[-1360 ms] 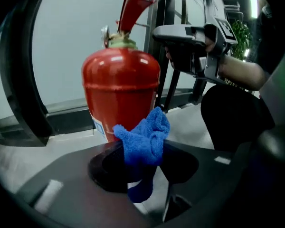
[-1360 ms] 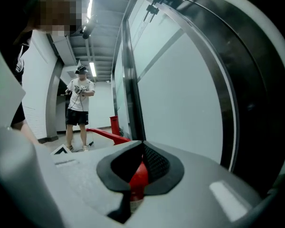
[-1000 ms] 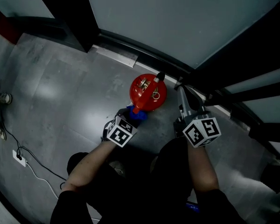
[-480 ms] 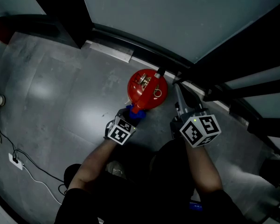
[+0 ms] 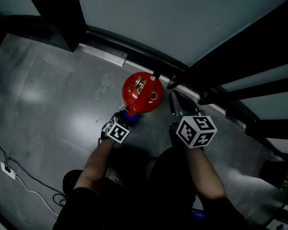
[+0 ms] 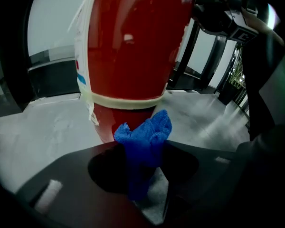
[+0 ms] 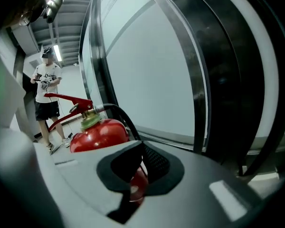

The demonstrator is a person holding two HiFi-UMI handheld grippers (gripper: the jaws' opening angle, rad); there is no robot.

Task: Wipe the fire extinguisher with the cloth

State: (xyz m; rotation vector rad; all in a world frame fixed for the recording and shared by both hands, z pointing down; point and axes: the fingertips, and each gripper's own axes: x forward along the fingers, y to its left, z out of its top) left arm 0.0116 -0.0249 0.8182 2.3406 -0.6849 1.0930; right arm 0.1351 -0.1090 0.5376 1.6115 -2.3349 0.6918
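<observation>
Grey concrete floor lies under us, and a glass wall in dark frames stands ahead of both grippers. Our left gripper has its jaws closed on the blue cloth. The bunched cloth sticks out forward and seems to touch the lower part of the red fire extinguisher, which stands upright just in front of this gripper. Our right gripper holds nothing and its jaws are almost together. The extinguisher is close ahead of it, a little to its left. Far beyond, a person stands.
</observation>
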